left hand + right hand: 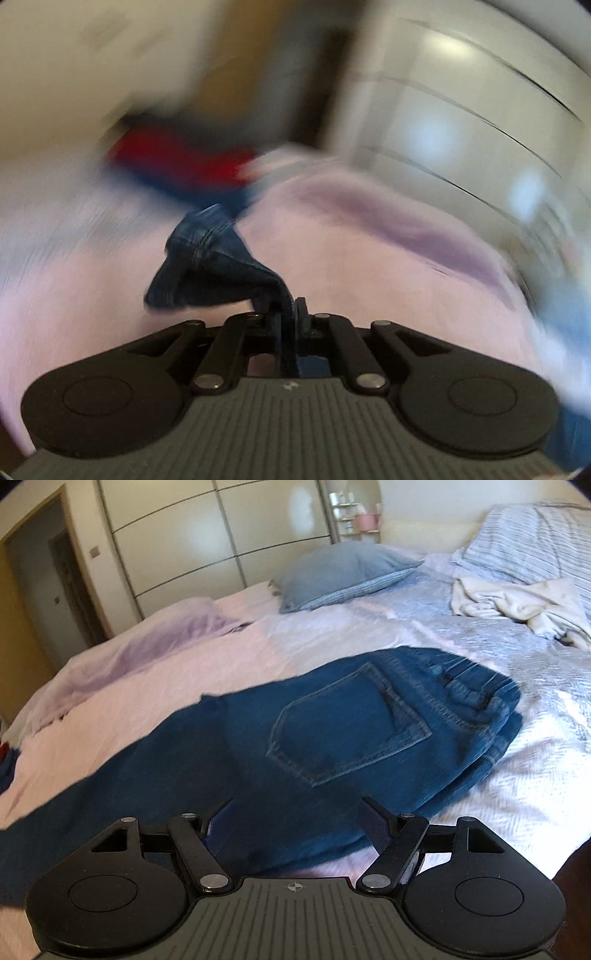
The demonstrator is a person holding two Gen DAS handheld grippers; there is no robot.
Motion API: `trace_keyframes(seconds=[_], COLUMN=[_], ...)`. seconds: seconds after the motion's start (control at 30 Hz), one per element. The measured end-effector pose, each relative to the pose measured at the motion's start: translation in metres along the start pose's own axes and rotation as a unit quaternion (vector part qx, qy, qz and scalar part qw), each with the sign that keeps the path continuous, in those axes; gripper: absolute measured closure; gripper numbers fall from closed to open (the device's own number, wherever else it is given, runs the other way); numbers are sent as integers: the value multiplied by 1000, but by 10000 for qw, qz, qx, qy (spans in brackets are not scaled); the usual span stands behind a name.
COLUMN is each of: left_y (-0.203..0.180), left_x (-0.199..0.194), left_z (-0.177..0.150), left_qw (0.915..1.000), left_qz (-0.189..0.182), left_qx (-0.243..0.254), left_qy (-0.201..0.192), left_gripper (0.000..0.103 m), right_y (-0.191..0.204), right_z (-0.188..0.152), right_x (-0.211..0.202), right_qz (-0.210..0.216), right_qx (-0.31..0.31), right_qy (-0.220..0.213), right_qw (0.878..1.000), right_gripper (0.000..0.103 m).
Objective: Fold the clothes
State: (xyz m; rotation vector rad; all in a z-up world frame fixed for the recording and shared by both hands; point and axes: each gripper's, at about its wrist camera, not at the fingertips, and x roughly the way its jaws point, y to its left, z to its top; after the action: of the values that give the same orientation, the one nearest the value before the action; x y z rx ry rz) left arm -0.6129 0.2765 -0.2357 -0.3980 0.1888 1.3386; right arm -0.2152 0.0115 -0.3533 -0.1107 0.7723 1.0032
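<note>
Folding the jeans (pixel 332 738) spread across the bed (pixel 517 794), I should carry the leg end over to the waistband, keeping tension low. My right gripper (pixel 295 823) hovers spread above the seat; my left gripper (pixel 290 314) pinches the hem.

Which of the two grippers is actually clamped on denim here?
The left gripper: its jaws are shut on a bunched end of the jeans. The right gripper is open over the jeans' seat, gripping nothing.
</note>
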Motion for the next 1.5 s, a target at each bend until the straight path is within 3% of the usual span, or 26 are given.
trace_keyframes(seconds=[0.03,0.1,0.17,0.23,0.27,0.33,0.4,0.47,0.6,0.7,0.8,0.9,1.07,1.13,1.2,1.23,1.27,1.5], left_y=[-27,-84,-135,-184,-206,-231,-234,-224,-191,-160,-132,-107,-80,-71,-66,-64,-61,-52], left_x=[-5,-13,-11,0,11,27,21,10,-10,-13,-8,-4,-12,-15,-15,-16,-16,-15], left_z=[5,2,-21,-61,-90,-140,-157,-143,-98,-79,-66,-60,-62,-63,-63,-62,-62,-55], left_qw=[9984,9859,9678,9433,9295,9085,9021,9052,9167,9350,9494,9563,9599,9613,9629,9637,9645,9697], left_qz=[-318,-1099,-1753,-2256,-2324,-1938,-1850,-2120,-2728,-2431,-2065,-1899,-1722,-1667,-1636,-1621,-1606,-1579], left_qx=[454,1248,1808,2375,2745,3500,3759,3492,2614,2251,1974,1681,1529,1468,1394,1357,1320,1099], left_qy=[-111,-175,49,537,822,1207,1029,1169,1300,1265,1306,1459,1596,1632,1630,1628,1627,1506], left_gripper=[100,100,94,84,84,83,84,82,79,79,80,81,81,81,81,81,81,81], right_y=[-2,-6,-11,-15,-17,-22,-26,-29,-17,-7,2,16,39,44,43,41,39,26], right_z=[1,2,4,6,6,8,10,11,5,1,-3,-9,-17,-17,-19,-20,-22,-32], right_x=[0,1,1,1,1,2,2,3,21,34,47,62,87,93,93,92,91,81], right_qz=[10,29,48,67,76,95,114,184,1362,2223,2987,2711,2242,2128,2034,1994,1953,1656], right_qx=[58,174,290,406,464,579,695,845,1848,2569,3223,3402,3671,3662,3556,3468,3380,2738], right_qy=[-13,-38,-63,-88,-100,-125,-150,-150,373,759,1135,1532,2157,2097,1950,1845,1739,990], right_qw=[10000,9998,9995,9991,9988,9982,9974,9961,9726,9375,8911,8873,8766,8813,8912,8977,9041,9422], right_gripper=[28,28,28,28,28,28,28,28,28,28,28,37,46,48,60,85,97,98])
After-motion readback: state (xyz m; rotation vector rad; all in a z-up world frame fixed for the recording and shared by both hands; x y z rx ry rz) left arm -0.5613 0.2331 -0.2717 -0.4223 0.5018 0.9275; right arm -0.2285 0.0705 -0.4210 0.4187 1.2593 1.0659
